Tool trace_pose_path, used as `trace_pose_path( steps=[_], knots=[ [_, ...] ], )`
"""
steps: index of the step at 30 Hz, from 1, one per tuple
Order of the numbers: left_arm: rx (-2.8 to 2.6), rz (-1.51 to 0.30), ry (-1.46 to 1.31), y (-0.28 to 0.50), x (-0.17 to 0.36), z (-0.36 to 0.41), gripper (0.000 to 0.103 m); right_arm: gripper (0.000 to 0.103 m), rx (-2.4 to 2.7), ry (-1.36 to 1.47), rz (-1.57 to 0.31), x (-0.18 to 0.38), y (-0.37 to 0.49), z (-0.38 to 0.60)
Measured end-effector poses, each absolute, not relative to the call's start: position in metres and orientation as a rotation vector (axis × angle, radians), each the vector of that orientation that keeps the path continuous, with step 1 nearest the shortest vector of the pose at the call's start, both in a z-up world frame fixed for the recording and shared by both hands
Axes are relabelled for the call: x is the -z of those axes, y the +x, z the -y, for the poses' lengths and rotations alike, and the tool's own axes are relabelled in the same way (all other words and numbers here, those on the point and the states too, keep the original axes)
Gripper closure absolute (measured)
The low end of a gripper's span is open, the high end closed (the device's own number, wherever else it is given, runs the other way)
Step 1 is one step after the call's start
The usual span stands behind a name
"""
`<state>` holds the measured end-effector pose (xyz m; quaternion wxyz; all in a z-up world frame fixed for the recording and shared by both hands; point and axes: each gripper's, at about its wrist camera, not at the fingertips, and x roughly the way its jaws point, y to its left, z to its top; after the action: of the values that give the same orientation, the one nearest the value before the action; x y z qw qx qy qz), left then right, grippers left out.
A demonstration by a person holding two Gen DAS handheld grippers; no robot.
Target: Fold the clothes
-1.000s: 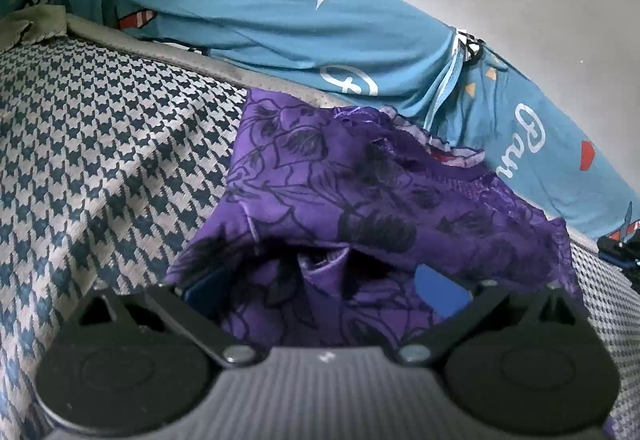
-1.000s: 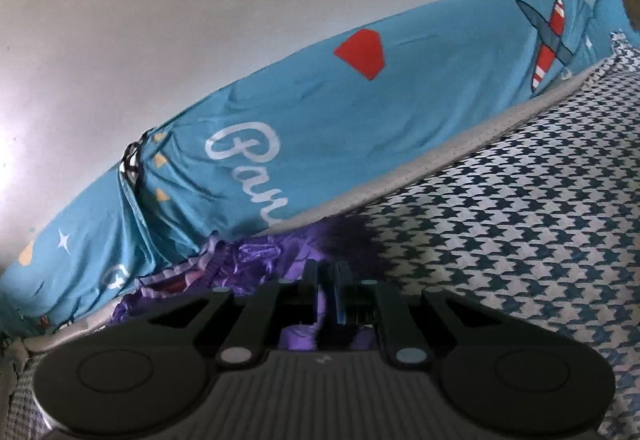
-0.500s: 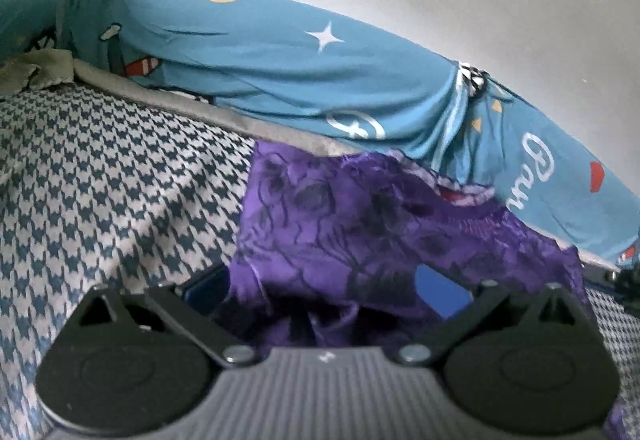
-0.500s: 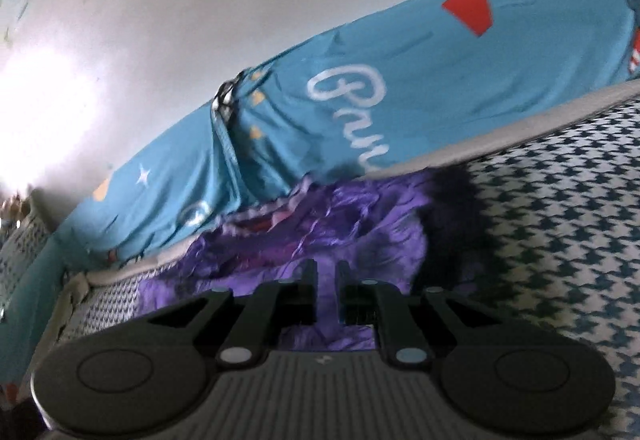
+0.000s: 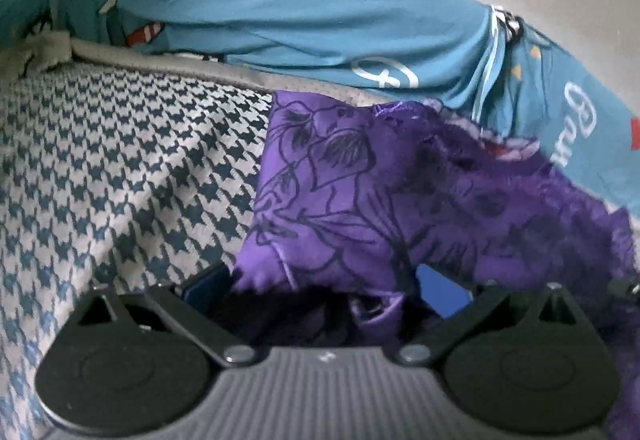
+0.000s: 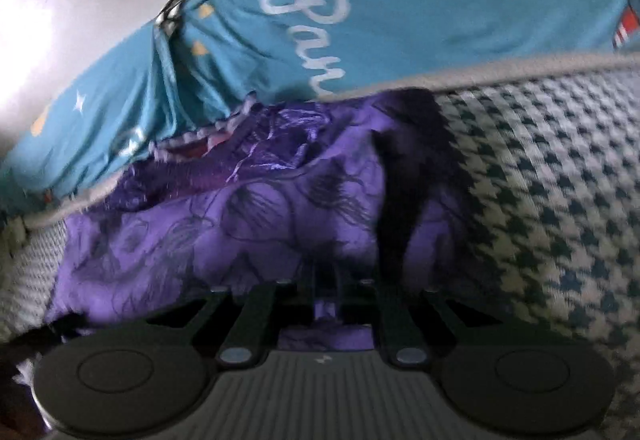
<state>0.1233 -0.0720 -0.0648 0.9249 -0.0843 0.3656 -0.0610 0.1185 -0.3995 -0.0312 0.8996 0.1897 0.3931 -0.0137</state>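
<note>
While pinched, purple garment (image 6: 248,224) on houndstooth bedcover (image 6: 560,175).

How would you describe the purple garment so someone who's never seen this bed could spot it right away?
Find the houndstooth bedspread, then its far edge where the blue cartoon-print sheet runs along the wall. The purple garment lies crumpled there, the only shiny violet cloth, covered in dark line-drawn leaves.

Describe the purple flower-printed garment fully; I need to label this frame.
The purple flower-printed garment is thin, shiny fabric with dark outlined leaves and a pale trimmed edge. It lies crumpled on the houndstooth bedcover, against the blue cartoon-print sheet. The right gripper is shut on it; the left gripper's wide jaws straddle it.
</note>
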Motion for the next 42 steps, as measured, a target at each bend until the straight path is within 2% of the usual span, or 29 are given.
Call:
trace_pose_path(
  steps=[4,9,11,13,23,28,29,30,34,37,42],
  knots=[
    [0.110,-0.753,-0.143,0.120,0.066,0.076,0.000,0.103,0.047,0.434,-0.821,0.034,0.116,0.410],
    [0.113,-0.753,-0.156,0.118,0.062,0.074,0.000,0.103,0.057,0.421,-0.819,0.031,0.111,0.409],
    [0.118,-0.741,-0.167,0.116,0.058,0.074,0.000,0.096,0.040,0.425,-0.799,0.027,0.108,0.408],
    [0.125,-0.724,-0.172,0.114,0.053,0.076,0.000,0.094,0.005,0.414,-0.759,0.021,0.105,0.405],
    [0.159,-0.717,-0.106,0.115,0.053,0.096,0.000,0.094,-0.046,0.422,-0.598,0.011,0.119,0.400],
    [0.157,-0.733,-0.077,0.116,0.057,0.099,0.000,0.094,0.064,0.413,-0.650,0.025,0.131,0.404],
    [0.156,-0.736,-0.071,0.116,0.058,0.100,0.000,0.095,0.104,0.412,-0.685,0.030,0.134,0.407],
    [0.155,-0.739,-0.064,0.116,0.059,0.100,0.000,0.102,0.132,0.418,-0.708,0.033,0.136,0.410],
    [0.141,-0.739,-0.036,0.115,0.060,0.105,0.000,0.103,0.163,0.478,-0.712,0.032,0.135,0.416],
    [0.143,-0.725,-0.047,0.112,0.056,0.107,0.000,0.092,0.155,0.475,-0.668,0.023,0.131,0.412],
    [0.157,-0.685,-0.088,0.106,0.045,0.108,0.000,0.092,0.028,0.459,-0.637,0.014,0.127,0.393]
  ],
)
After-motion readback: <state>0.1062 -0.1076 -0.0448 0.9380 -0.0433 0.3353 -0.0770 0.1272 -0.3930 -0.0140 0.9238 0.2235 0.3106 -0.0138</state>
